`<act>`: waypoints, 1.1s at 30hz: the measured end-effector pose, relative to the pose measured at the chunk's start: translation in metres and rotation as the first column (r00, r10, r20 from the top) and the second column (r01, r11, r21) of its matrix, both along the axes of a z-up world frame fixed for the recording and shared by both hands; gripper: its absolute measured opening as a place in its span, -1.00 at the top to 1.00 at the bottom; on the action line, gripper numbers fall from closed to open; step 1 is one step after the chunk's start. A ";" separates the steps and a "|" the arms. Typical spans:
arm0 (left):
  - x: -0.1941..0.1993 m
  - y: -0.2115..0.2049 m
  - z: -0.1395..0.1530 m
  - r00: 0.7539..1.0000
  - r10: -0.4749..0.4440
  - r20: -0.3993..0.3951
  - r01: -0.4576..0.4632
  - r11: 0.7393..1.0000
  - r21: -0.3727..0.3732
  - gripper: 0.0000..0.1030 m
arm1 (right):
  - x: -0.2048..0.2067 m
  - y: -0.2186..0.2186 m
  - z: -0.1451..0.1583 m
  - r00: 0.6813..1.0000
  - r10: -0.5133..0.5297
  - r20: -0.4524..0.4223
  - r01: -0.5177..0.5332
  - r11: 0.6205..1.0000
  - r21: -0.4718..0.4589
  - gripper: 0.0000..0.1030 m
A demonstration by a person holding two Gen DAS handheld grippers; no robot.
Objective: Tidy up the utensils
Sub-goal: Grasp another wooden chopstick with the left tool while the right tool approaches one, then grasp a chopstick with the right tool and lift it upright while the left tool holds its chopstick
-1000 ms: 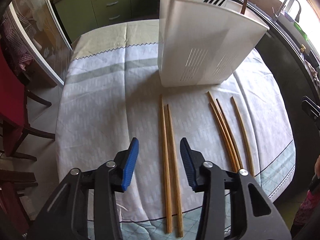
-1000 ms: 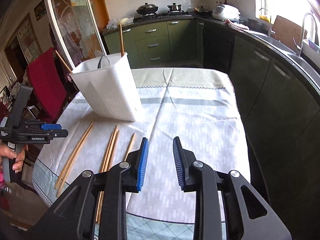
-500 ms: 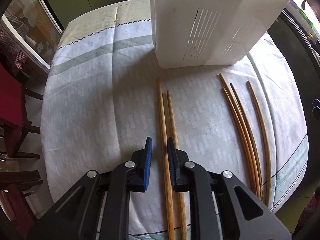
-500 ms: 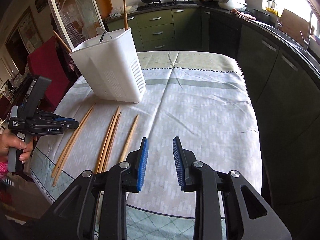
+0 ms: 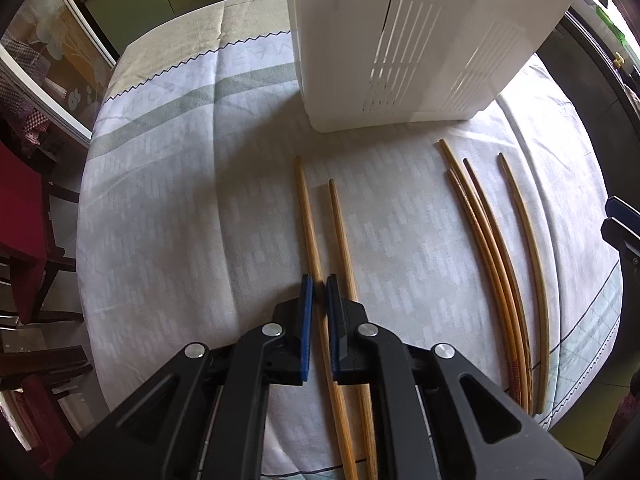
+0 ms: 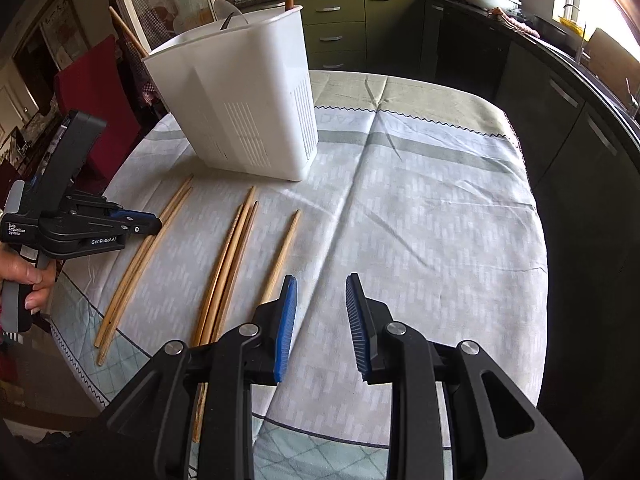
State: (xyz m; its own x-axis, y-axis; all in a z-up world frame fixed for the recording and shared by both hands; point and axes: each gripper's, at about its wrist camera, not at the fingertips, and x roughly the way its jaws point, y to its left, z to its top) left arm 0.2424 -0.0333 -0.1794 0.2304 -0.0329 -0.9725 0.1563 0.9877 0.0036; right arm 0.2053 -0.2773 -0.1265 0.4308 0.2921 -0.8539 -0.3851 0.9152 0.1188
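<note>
A white slotted utensil holder (image 5: 420,36) stands on the table; in the right wrist view (image 6: 240,108) it holds a chopstick and other utensils. Several wooden chopsticks lie in front of it. My left gripper (image 5: 319,284) is shut on the left chopstick (image 5: 308,216) of a near pair, low on the cloth; its partner (image 5: 340,224) lies just to the right. Several more chopsticks (image 5: 488,240) lie further right. My left gripper also shows in the right wrist view (image 6: 154,226). My right gripper (image 6: 320,284) is open and empty above the cloth, right of a single chopstick (image 6: 284,248).
A pale patterned tablecloth (image 6: 420,220) covers the round table. A red chair (image 5: 20,208) stands at the left. Green kitchen cabinets (image 6: 360,28) and a dark counter (image 6: 580,92) run behind and to the right.
My left gripper moved forward and down over the near pair and closed from wide open onto the left chopstick. The right gripper stayed open and shifted slightly.
</note>
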 end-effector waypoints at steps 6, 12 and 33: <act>-0.005 0.019 -0.001 1.000 0.023 -0.005 -0.023 1.000 0.000 0.87 | 0.018 0.029 -0.026 0.994 0.039 -0.105 -0.041 0.999 -0.016 0.50; -0.010 0.032 0.000 0.999 0.041 0.003 -0.041 0.999 0.004 0.87 | 0.024 0.053 -0.041 0.988 0.059 -0.141 -0.066 0.997 -0.046 0.50; 0.006 0.037 -0.002 0.998 0.053 -0.013 -0.053 0.999 0.005 0.74 | 0.032 0.084 -0.049 0.988 0.041 -0.148 -0.062 0.988 -0.141 0.85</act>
